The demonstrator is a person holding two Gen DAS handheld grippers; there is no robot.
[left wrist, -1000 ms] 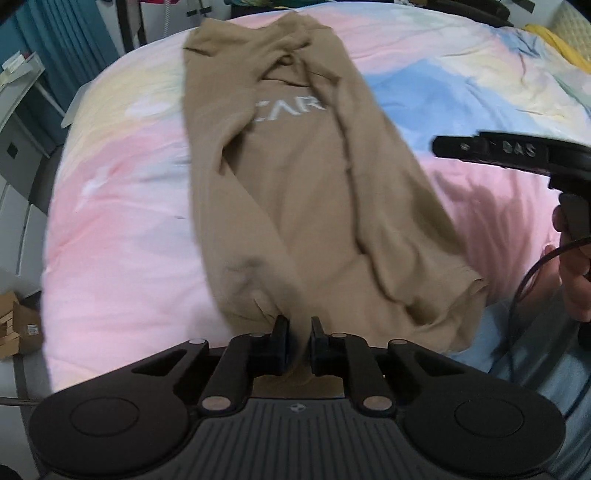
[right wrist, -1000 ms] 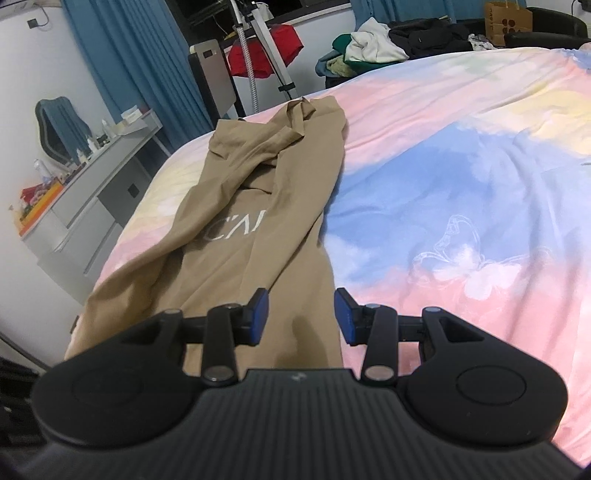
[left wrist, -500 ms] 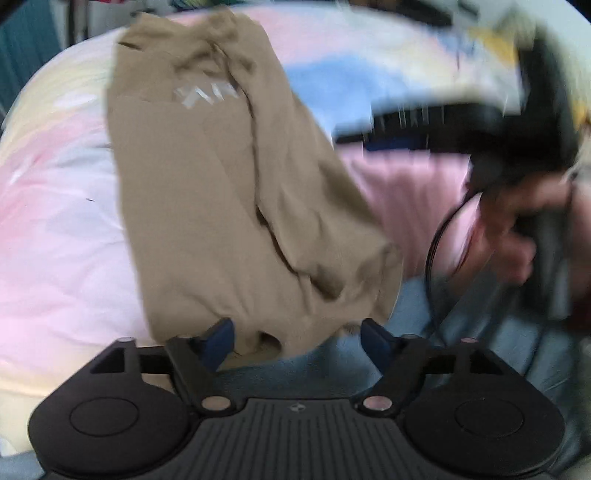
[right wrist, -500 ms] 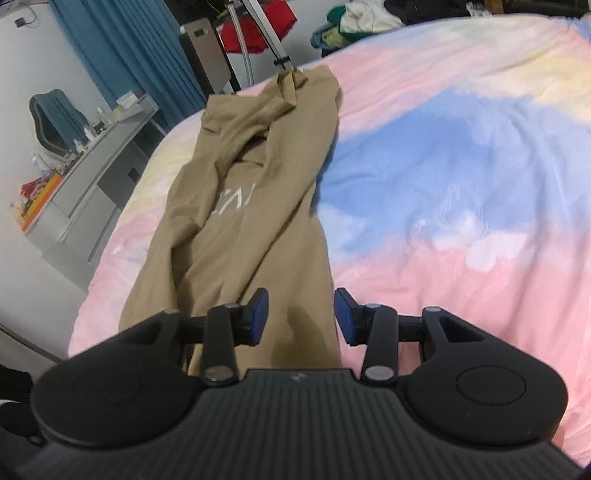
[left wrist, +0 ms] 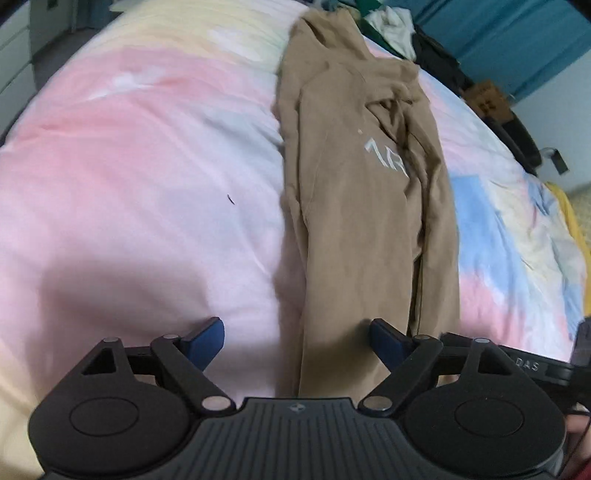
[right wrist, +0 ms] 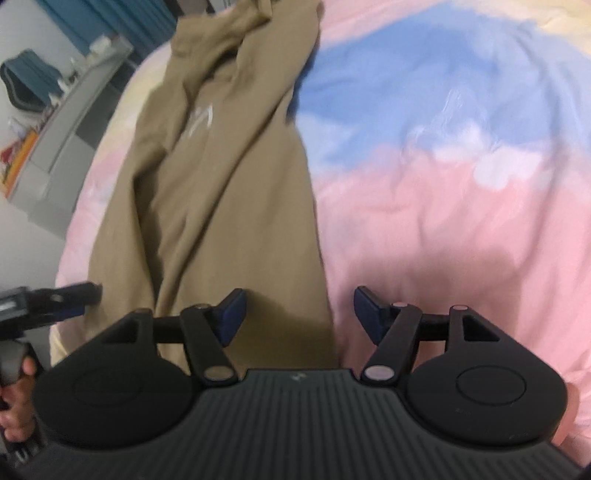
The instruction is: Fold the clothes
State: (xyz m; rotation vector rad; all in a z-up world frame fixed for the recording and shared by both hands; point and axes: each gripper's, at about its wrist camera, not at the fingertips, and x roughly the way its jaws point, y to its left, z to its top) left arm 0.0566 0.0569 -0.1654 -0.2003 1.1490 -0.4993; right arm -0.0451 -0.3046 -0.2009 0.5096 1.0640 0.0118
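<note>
A tan sweatshirt with white letters (left wrist: pixel 365 206) lies lengthwise on the bed, folded into a long narrow strip; it also shows in the right wrist view (right wrist: pixel 221 177). My left gripper (left wrist: pixel 297 338) is open and empty, hovering over the shirt's near left edge. My right gripper (right wrist: pixel 299 314) is open and empty over the shirt's near right edge. The near hem is hidden behind both gripper bodies. The right gripper's body shows in the left wrist view (left wrist: pixel 532 367), and the left one in the right wrist view (right wrist: pixel 44 299).
The bed has a pink, blue and yellow pastel cover (left wrist: pixel 140 177). A pile of clothes (left wrist: pixel 395 26) lies at the far end. A grey dresser with clutter (right wrist: pixel 55 147) stands left of the bed. A teal curtain (left wrist: pixel 509 37) hangs behind.
My left gripper let go of the shirt's hem and opened wide, then swung left. My right gripper opened wider and dropped closer to the shirt.
</note>
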